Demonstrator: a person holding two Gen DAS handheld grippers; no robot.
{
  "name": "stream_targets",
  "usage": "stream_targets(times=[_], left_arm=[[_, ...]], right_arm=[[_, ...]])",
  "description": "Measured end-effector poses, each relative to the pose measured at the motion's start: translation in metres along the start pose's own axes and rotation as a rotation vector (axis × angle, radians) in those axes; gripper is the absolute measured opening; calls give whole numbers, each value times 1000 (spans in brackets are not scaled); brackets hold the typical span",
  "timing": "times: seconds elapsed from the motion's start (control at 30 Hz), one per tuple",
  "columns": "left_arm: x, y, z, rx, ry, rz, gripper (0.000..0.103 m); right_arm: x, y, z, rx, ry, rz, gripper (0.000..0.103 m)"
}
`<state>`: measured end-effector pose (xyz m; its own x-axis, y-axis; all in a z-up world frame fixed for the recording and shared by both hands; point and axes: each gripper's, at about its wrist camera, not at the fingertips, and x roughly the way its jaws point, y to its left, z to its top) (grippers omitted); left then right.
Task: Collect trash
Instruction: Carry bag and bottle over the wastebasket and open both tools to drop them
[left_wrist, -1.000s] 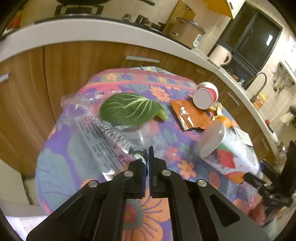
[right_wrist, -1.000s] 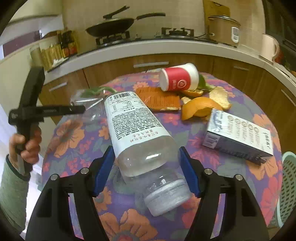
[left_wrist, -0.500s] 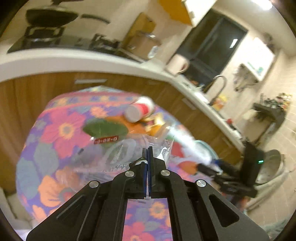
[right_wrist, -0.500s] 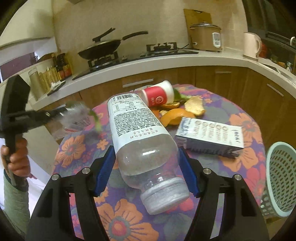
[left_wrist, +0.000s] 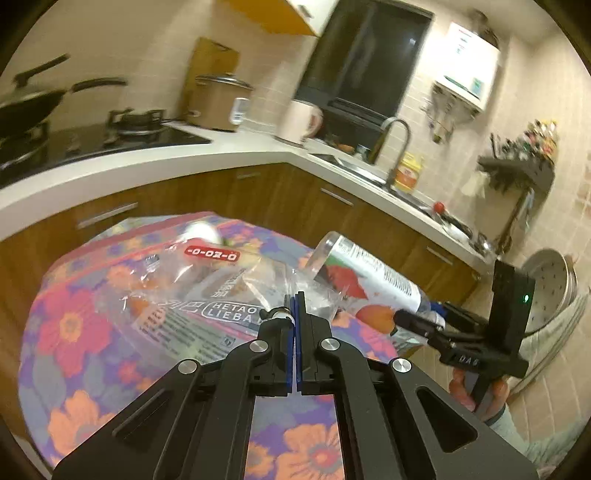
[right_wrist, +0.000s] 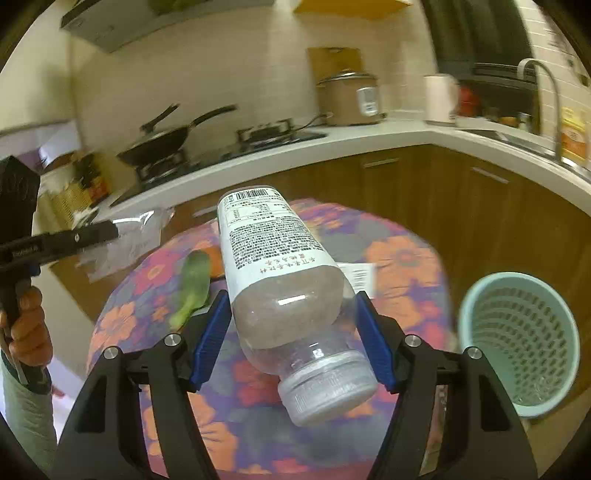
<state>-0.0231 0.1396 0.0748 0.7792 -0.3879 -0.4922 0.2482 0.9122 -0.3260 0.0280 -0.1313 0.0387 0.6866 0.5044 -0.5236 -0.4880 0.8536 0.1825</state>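
Observation:
My left gripper (left_wrist: 296, 301) is shut on a clear printed plastic wrapper (left_wrist: 207, 295), which hangs above the flowered table (left_wrist: 70, 332). That wrapper (right_wrist: 125, 243) and the left gripper (right_wrist: 110, 232) show at the left of the right wrist view, lifted off the table. My right gripper (right_wrist: 291, 310) is shut on a clear plastic bottle (right_wrist: 280, 277) with a white label, cap towards me, held over the table (right_wrist: 402, 254). In the left wrist view the bottle (left_wrist: 369, 280) appears at the right, in the right gripper (left_wrist: 413, 317). A green leaf (right_wrist: 192, 291) lies on the cloth.
A pale green mesh bin (right_wrist: 517, 343) stands on the floor right of the table. A white box (right_wrist: 356, 277) lies on the cloth behind the bottle. Wooden cabinets (right_wrist: 480, 221) and a white counter (left_wrist: 110, 173) with stove, pan and rice cooker curve behind.
Both grippers rose and swung right. The wrapper came up off the table, leaving the leaf behind. The bottle lifted clear, and the bin came into fuller view.

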Motion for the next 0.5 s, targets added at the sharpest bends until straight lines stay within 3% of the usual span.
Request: stream_targets(times=[0.33, 0.5], left_arm=[[117, -102, 16, 157, 97, -143, 0], [182, -151, 13, 225, 180, -200, 0]], right_arm=[[-40, -118, -10, 163, -76, -179, 63], [-44, -177, -24, 220, -68, -333, 64]])
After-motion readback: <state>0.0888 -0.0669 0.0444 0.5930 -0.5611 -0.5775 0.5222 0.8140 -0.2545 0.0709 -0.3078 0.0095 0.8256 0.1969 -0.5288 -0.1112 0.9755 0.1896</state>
